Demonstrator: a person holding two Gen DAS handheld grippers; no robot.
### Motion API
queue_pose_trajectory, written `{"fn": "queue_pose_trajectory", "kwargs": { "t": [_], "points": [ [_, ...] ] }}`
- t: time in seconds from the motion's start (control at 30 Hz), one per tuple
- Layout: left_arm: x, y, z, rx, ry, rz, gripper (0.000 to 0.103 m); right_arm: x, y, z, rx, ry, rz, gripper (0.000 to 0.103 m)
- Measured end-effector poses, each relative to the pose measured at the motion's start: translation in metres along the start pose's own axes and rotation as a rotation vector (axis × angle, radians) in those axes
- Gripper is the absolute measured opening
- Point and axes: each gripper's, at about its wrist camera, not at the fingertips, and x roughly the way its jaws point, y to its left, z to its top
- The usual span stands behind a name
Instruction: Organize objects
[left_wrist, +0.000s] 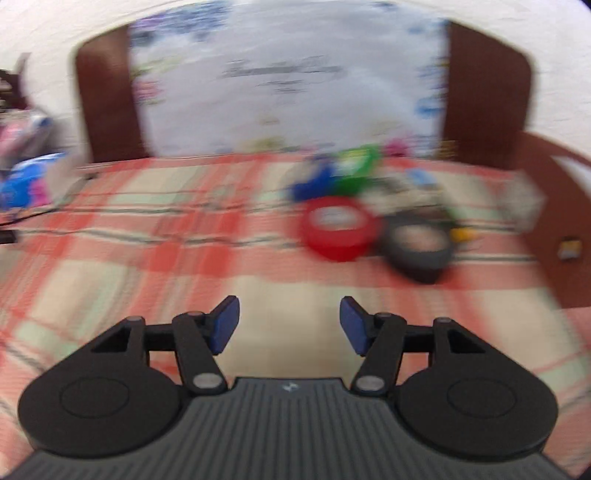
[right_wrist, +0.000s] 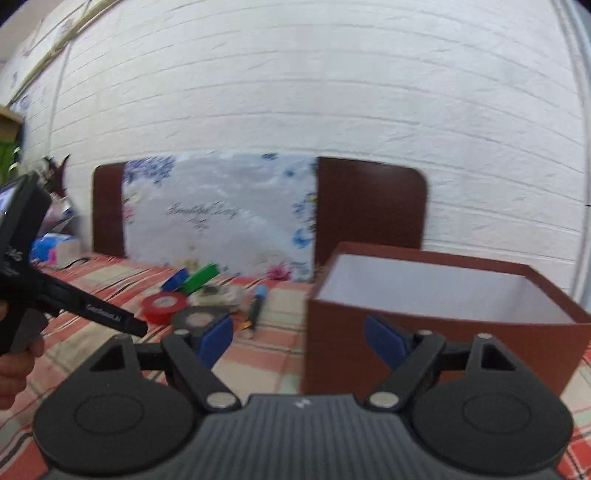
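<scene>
A red tape roll (left_wrist: 338, 229) (right_wrist: 164, 306) and a black tape roll (left_wrist: 419, 247) (right_wrist: 199, 318) lie on the plaid cloth, with a blue roll (left_wrist: 312, 181) (right_wrist: 175, 278) and a green roll (left_wrist: 356, 168) (right_wrist: 201, 277) behind them. A blue-capped marker (right_wrist: 256, 304) lies beside them. An open brown box (right_wrist: 436, 325) with a white inside stands at the right. My left gripper (left_wrist: 290, 325) is open and empty, short of the rolls. My right gripper (right_wrist: 299, 341) is open and empty, beside the box's near left corner.
A floral board (right_wrist: 218, 214) on a brown backing leans against the white brick wall. Clutter and bags (left_wrist: 26, 177) sit at the far left. The left gripper's body (right_wrist: 44, 295) shows at the left of the right wrist view. A white lump (right_wrist: 221, 293) lies behind the black roll.
</scene>
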Motion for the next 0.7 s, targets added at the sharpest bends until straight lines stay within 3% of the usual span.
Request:
{"fn": "queue_pose_trajectory", "kwargs": {
  "t": [0.07,0.1,0.17,0.2,0.3,0.43,0.63,0.7],
  "points": [
    [0.015,0.030,-0.007,-0.008,-0.012,0.094,0.063,0.019,0.018,0.007,-0.015,0.071,0.065,0.068],
    [0.019,0.045,-0.011,-0.040,-0.025,0.099,0.068,0.030,0.024,0.013,-0.011,0.097,0.088,0.067],
    [0.020,0.071,-0.011,-0.187,-0.037,0.010,0.075,0.056,0.030,0.031,0.024,0.134,0.126,0.064],
    [0.020,0.074,-0.010,-0.205,-0.049,-0.003,0.076,0.071,0.030,0.041,0.052,0.152,0.140,0.064],
    [0.017,0.067,-0.011,-0.175,-0.077,-0.035,0.077,0.135,0.020,0.076,0.229,0.229,0.195,0.064],
    [0.016,0.072,-0.015,-0.217,-0.101,-0.086,0.077,0.214,0.005,0.100,0.440,0.295,0.189,0.066],
    [0.019,0.077,-0.016,-0.261,-0.125,-0.128,0.077,0.297,0.016,0.097,0.485,0.446,0.189,0.064],
    [0.019,0.079,-0.015,-0.275,-0.129,-0.139,0.077,0.302,0.021,0.089,0.499,0.489,0.192,0.038]
  ]
}}
